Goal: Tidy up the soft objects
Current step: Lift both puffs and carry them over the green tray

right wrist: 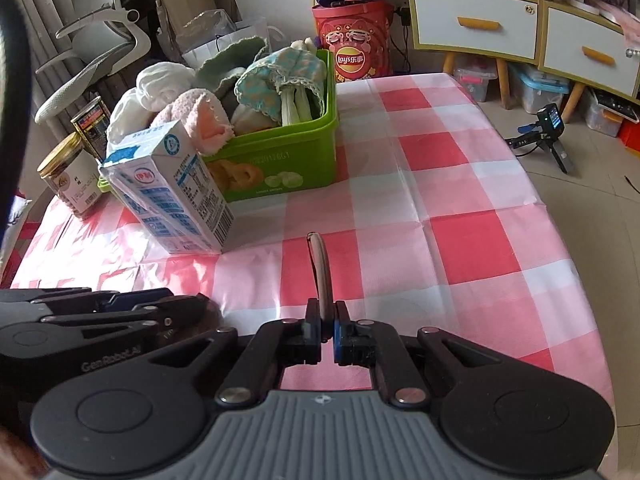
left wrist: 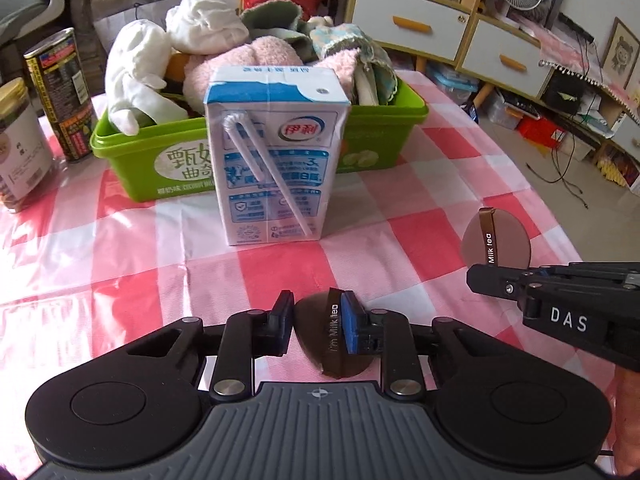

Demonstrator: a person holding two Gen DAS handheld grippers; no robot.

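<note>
A brown round piece marked "I'm Milk tea" (left wrist: 316, 340) sits between the pads of my left gripper (left wrist: 318, 304), which is shut on it just above the checked tablecloth. A second brown "Milk tea" disc (left wrist: 496, 240) is pinched at its lower edge by my right gripper (left wrist: 478, 278), which comes in from the right. In the right wrist view that disc (right wrist: 320, 268) stands edge-on in the shut right gripper (right wrist: 326, 310), and the left gripper (right wrist: 188, 308) lies low at the left. The green bin (left wrist: 132, 160) behind holds a white plush (left wrist: 132, 68) and a pink towel (left wrist: 256, 60).
A blue and white milk carton (left wrist: 276, 152) stands in front of the green bin (right wrist: 280, 148). A tin can (left wrist: 60, 92) and a jar (left wrist: 20, 144) stand at the left. The table's right edge (right wrist: 560, 240) drops to the floor, where a small tripod camera (right wrist: 548, 128) stands.
</note>
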